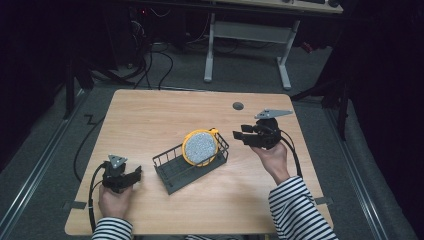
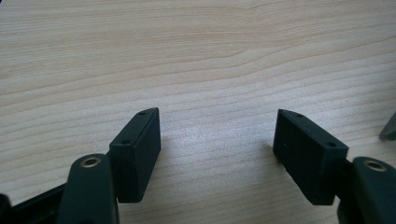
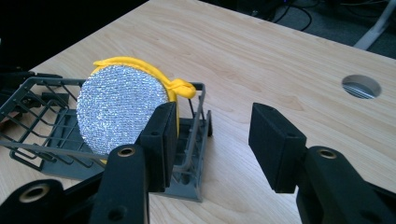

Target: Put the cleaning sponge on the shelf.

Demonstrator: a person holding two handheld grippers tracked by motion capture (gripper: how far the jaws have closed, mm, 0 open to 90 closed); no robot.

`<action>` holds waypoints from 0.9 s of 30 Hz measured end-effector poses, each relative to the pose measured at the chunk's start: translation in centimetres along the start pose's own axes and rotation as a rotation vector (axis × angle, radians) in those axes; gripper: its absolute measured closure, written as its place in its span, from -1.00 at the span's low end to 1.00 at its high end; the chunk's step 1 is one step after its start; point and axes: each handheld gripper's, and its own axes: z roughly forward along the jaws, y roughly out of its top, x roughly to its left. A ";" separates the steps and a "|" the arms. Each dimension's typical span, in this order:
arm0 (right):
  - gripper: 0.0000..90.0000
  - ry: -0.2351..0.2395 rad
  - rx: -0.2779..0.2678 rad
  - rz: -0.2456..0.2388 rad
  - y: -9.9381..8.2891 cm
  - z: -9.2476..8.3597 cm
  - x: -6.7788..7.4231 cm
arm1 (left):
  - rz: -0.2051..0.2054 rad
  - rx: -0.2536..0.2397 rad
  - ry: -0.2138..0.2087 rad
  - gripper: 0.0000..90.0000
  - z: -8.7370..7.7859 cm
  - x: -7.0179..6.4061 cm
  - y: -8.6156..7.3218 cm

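light: bright on table [image 1: 150, 115], dark surroundings | shadows: soft | focus: high view slightly soft, close views sharp

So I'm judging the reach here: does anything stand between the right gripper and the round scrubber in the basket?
Nothing visible does. The right gripper, jaws open and empty, faces the scrubber across bare table. The scrubber leans upright in the wire basket, above its rim.

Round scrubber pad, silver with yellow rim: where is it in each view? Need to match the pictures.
High view: scrubber pad sits at centre, leaning on edge in the right end of the wire basket.
Left gripper view: not in it; bare wooden table between open jaws.
Right gripper view: left of centre, in the basket, just behind the left jaw.
Shared landmark: the table's wood grain; the basket links the high and right gripper views.
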 end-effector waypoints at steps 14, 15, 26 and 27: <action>0.22 -0.044 -0.037 0.065 -2.3 -3.1 -1.8 | 0.000 0.000 0.000 -0.27 0.0 0.0 0.0; 0.23 -0.046 -0.037 0.070 -2.5 -3.3 -2.0 | 0.000 0.000 -0.001 -0.27 0.0 0.0 0.0; 0.23 -0.097 -0.075 0.070 -3.4 -5.9 -2.4 | 0.000 0.000 -0.002 -0.28 0.0 0.0 0.0; 0.23 -0.101 -0.075 0.068 -3.4 -6.0 -2.4 | 0.000 0.000 -0.002 -0.28 0.0 0.0 0.0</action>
